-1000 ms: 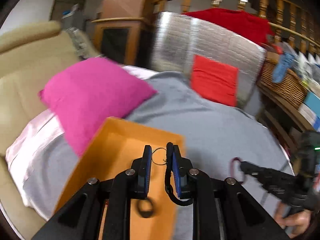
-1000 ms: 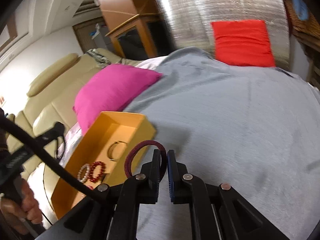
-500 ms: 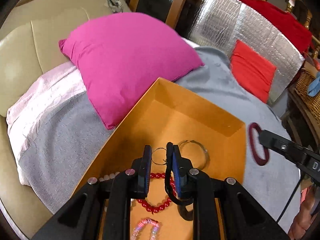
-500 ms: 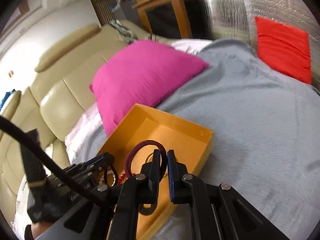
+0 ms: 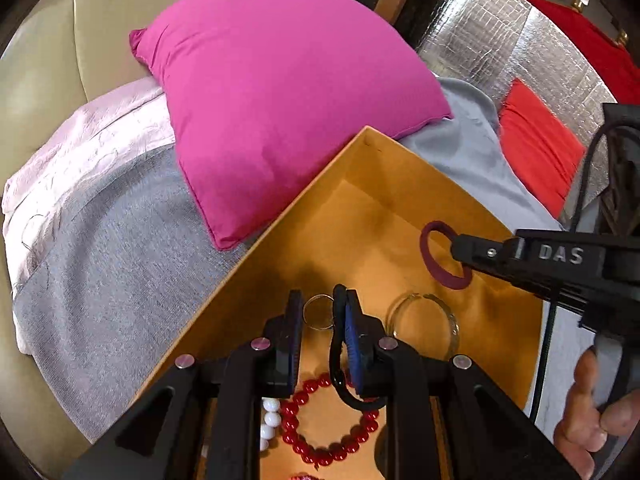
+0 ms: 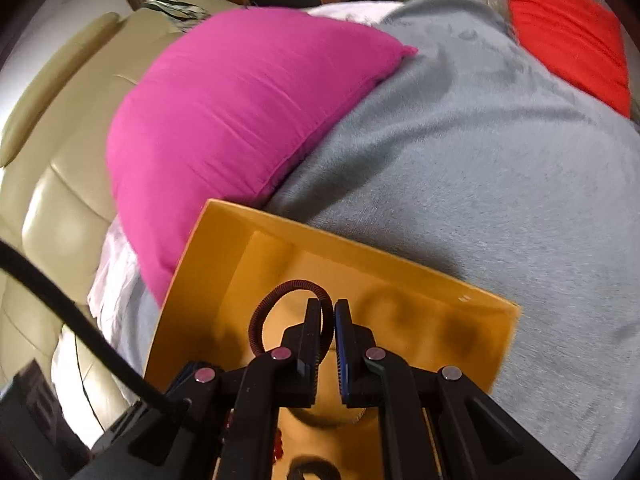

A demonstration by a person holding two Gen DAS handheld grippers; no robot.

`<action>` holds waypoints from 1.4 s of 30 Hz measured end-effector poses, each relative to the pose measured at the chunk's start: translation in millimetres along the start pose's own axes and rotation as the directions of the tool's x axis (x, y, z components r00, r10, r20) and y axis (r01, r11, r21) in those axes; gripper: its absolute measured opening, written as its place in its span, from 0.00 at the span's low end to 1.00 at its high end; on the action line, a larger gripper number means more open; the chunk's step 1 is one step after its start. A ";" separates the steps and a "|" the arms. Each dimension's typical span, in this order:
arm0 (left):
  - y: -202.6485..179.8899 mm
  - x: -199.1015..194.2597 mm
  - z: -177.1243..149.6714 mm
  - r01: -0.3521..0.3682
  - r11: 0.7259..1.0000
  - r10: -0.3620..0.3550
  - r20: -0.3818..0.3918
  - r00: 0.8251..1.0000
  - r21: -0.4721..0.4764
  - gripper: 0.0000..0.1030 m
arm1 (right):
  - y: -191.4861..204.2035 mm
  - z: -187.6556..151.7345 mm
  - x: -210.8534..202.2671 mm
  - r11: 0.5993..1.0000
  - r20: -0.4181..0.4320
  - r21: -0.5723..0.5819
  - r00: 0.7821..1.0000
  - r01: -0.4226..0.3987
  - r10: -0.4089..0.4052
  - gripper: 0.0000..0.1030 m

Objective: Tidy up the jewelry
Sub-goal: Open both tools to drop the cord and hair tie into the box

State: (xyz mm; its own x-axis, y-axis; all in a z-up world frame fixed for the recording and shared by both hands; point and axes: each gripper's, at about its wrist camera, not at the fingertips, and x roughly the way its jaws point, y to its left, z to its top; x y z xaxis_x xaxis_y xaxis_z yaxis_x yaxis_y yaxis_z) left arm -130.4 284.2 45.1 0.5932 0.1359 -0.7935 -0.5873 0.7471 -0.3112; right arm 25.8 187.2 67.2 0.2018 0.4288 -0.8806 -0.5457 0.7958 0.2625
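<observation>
An orange box (image 5: pixel 360 148) lies on the grey blanket; it also shows in the right wrist view (image 6: pixel 400 258). In it lie a red bead bracelet (image 5: pixel 320 446), a white bead bracelet (image 5: pixel 270 420) and a clear bangle (image 5: pixel 450 314). My left gripper (image 5: pixel 319 314) hovers over the box, shut on a small silver ring (image 5: pixel 318 312), with a black band (image 5: pixel 340 384) hanging on its right finger. My right gripper (image 6: pixel 328 320) is shut on a maroon coiled band (image 6: pixel 280 292) over the box's far part; the band also shows in the left wrist view (image 5: pixel 442 256).
A magenta pillow (image 5: pixel 280 92) rests against the box's left side. A red cushion (image 5: pixel 536 148) and a silver foil panel (image 5: pixel 500 32) stand behind. A beige sofa (image 6: pixel 60 160) is on the left. A grey blanket (image 6: pixel 500 160) covers the surface.
Both grippers have moved in over the orange box with their pieces. The right gripper with the maroon band came from beside the box to above its inside.
</observation>
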 end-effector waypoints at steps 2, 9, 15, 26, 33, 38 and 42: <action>-0.2 3.9 1.6 -0.002 1.000 0.002 -0.001 1.000 0.006 0.20 | 0.8 3.8 7.9 1.000 -0.008 0.006 1.000 0.011 -0.011 0.08; -5.6 9.8 6.7 -0.011 1.000 0.010 0.007 1.000 0.025 0.20 | 1.0 12.5 26.0 0.999 -0.015 0.034 0.999 0.040 -0.039 0.08; -12.9 10.7 11.3 0.015 0.999 -0.016 0.022 1.000 0.042 0.23 | -7.6 13.6 20.7 0.997 0.011 0.079 1.000 0.017 -0.018 0.09; -31.8 2.4 12.2 -0.050 0.989 0.037 0.089 0.995 0.139 0.45 | -16.4 6.9 2.8 0.996 0.055 0.088 0.998 -0.027 0.022 0.10; -38.7 -18.3 13.1 -0.184 0.968 0.151 0.186 0.971 0.172 0.68 | -29.6 -11.9 -32.0 0.998 0.104 0.034 0.994 -0.045 0.042 0.10; -48.7 -51.2 5.7 -0.345 0.918 0.273 0.319 0.908 0.197 0.78 | -46.4 -33.3 -62.3 0.999 0.153 -0.050 0.988 -0.010 0.017 0.27; -50.3 -84.5 -14.8 -0.390 0.893 0.277 0.407 0.870 0.225 0.85 | -60.4 -63.4 -87.6 0.993 0.189 -0.110 0.982 0.045 -0.024 0.34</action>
State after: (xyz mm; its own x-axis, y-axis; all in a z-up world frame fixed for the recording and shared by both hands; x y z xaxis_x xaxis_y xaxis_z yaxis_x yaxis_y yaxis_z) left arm -159.1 225.5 120.0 0.5776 0.5902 -0.5639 -0.6316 0.7608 0.1492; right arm -10.5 74.5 103.4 0.3646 0.4828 -0.7962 -0.6221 0.7625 0.1775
